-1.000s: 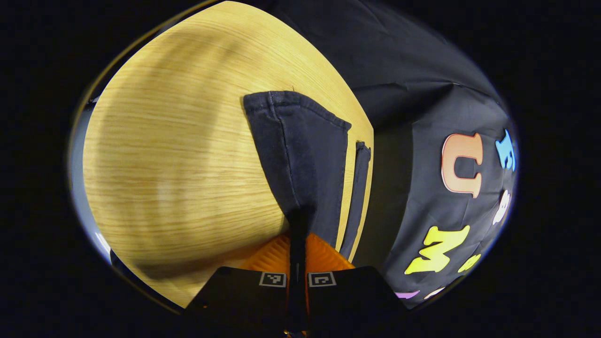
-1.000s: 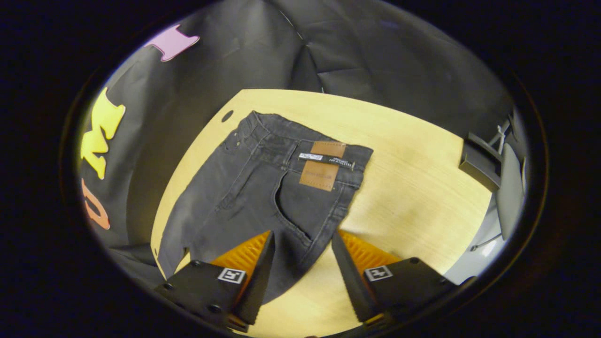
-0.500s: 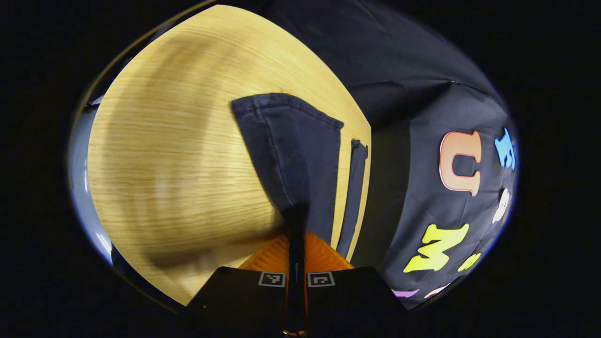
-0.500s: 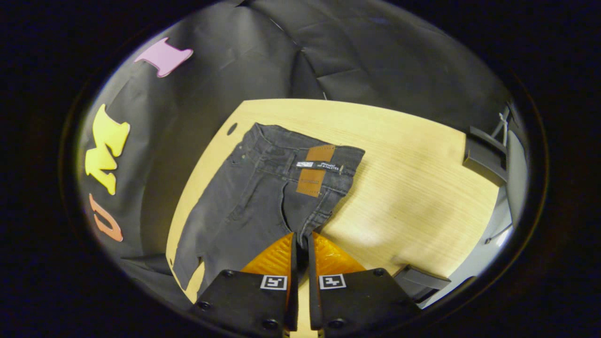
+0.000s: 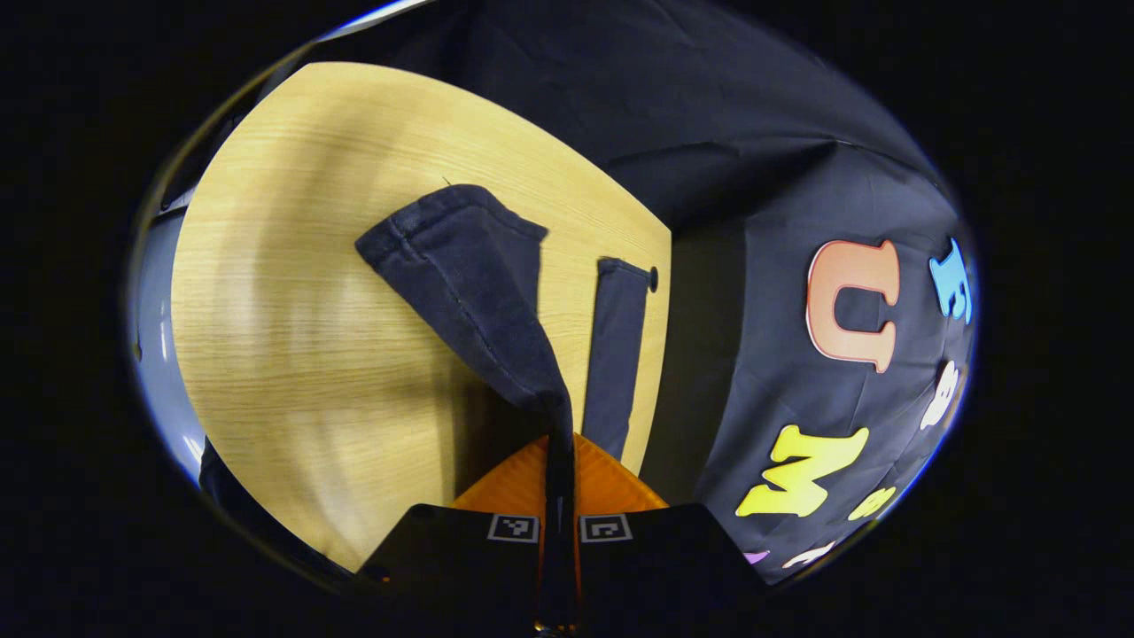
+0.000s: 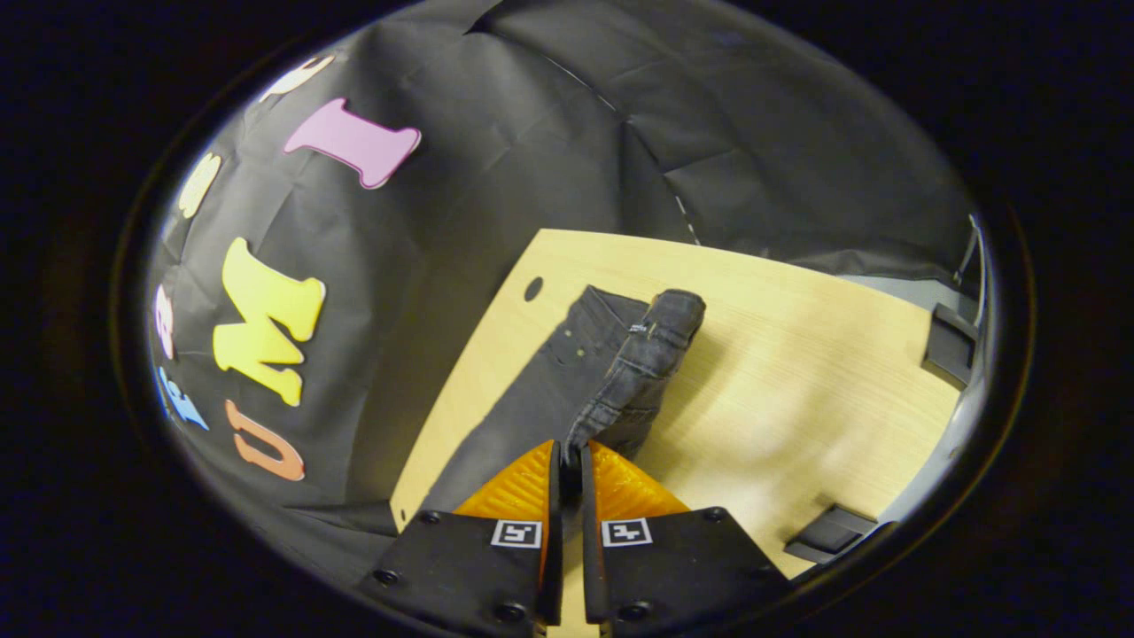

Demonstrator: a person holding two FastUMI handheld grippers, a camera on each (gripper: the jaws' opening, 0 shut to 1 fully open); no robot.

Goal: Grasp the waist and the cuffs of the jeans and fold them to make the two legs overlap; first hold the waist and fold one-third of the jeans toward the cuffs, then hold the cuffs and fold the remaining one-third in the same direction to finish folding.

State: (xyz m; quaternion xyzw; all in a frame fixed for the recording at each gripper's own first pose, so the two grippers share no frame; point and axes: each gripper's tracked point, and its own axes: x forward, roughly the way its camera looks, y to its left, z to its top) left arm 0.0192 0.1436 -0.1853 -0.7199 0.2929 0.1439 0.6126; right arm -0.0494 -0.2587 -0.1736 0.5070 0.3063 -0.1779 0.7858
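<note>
Your left gripper (image 5: 559, 443) is clamped tight on one jeans (image 5: 478, 283) leg, lifting it off the wooden table (image 5: 292, 354) while the other leg lies flat alongside. Your right gripper (image 6: 567, 456) is pinched shut on the denim near the waist (image 6: 660, 332), which is raised and bunched. Its view adds dark brackets (image 6: 948, 341) at the table's far edge.
</note>
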